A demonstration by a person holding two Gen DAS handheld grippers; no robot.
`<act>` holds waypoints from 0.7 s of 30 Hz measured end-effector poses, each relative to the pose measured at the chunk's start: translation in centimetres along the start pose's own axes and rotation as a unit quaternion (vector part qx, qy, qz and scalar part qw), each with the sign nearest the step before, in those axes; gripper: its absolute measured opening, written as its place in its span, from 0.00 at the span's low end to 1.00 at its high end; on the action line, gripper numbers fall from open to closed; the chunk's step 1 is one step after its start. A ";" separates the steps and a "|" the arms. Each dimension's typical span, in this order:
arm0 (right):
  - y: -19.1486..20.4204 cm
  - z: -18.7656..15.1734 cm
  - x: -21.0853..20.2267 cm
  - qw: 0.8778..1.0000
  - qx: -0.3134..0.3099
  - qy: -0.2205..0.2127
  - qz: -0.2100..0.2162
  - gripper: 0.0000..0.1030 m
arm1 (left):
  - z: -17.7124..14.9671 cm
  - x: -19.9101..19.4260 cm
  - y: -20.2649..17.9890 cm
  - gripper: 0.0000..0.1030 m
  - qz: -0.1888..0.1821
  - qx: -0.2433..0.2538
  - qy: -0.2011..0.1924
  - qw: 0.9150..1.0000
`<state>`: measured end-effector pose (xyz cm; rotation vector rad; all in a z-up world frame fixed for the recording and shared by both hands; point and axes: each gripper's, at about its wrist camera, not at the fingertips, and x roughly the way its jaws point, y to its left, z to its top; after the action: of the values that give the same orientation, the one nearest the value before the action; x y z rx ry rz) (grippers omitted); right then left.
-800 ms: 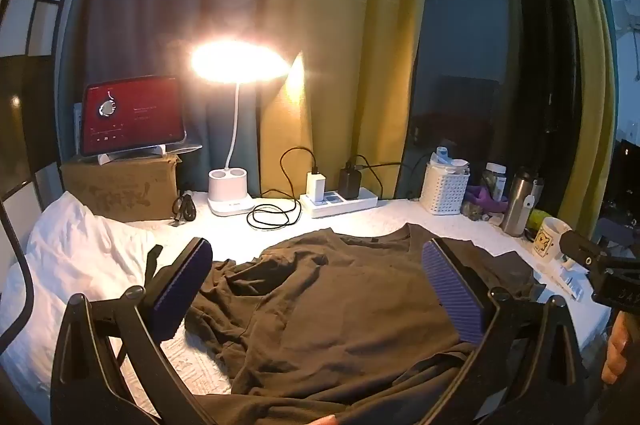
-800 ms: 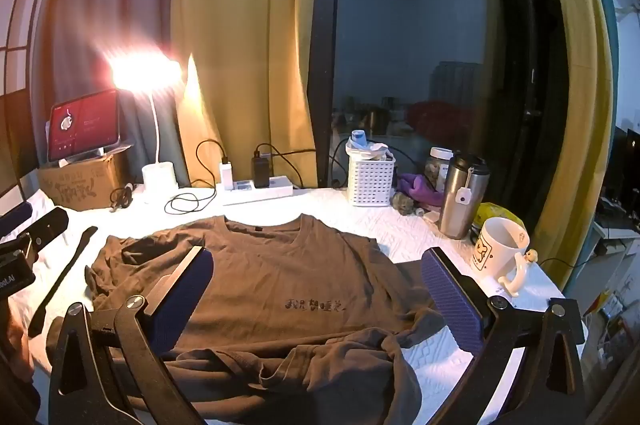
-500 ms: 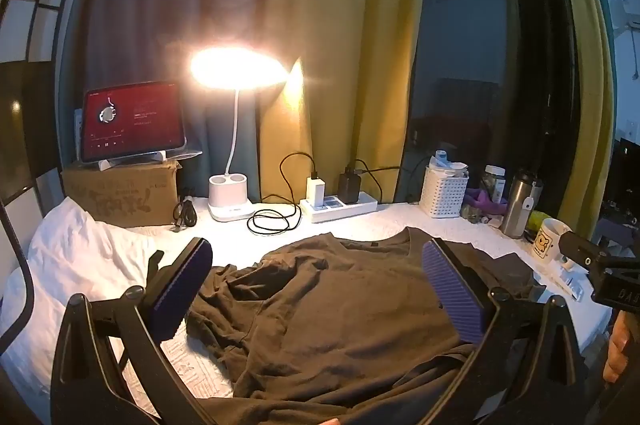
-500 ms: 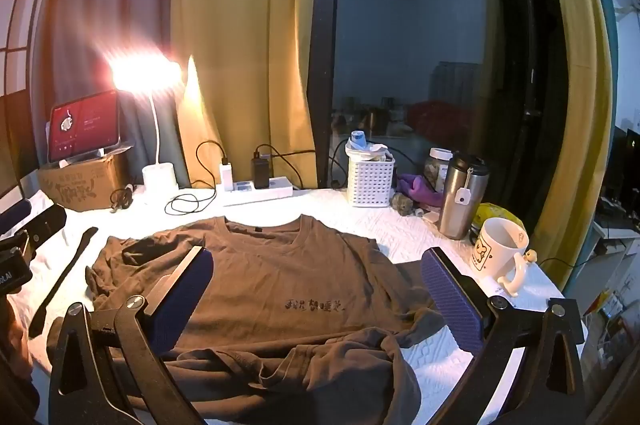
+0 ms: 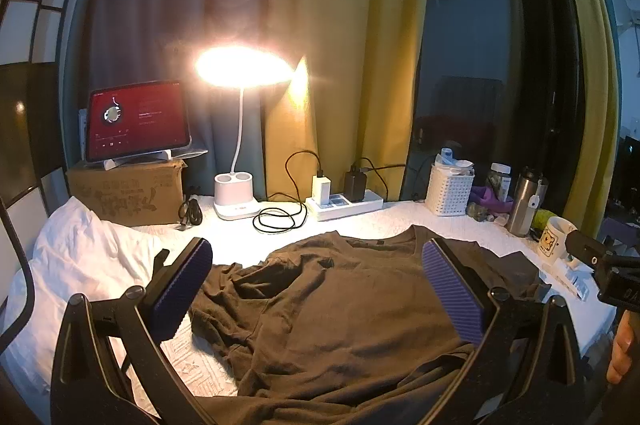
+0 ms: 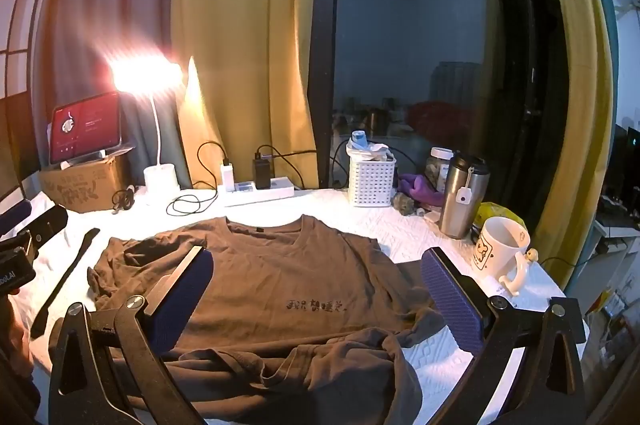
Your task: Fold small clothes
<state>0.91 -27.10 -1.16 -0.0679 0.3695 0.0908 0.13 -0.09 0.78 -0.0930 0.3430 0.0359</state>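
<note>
We had both tongs, left gripper and right gripper, wide open, holding nothing, above the brown t-shirt lying rumpled on the table. Soft, light, floppy; we'd pinch the bunched hem corners.

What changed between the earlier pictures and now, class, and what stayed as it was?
Only the left gripper shifted a little: lamp and tablet sit slightly lower in its view. Nothing was gripped or released. Both grippers stay open; the right gripper and brown T-shirt are unchanged.

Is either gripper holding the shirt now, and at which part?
Nothing is held: left gripper and right gripper are open above the brown T-shirt.
</note>
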 end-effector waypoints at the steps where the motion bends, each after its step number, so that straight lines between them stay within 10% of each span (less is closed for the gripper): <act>1: 0.0 0.0 0.0 1.000 0.000 0.000 0.000 1.00 | 0.0 0.0 0.0 1.00 -0.001 0.000 0.000 1.000; 21: -0.2 0.0 -0.3 1.000 0.002 0.000 0.002 1.00 | -0.3 -0.1 0.0 1.00 -0.001 0.001 -0.002 1.000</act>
<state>0.70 -27.28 -1.01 -0.0640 0.3701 0.0937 -0.08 -0.15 0.59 -0.0908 0.3390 0.0335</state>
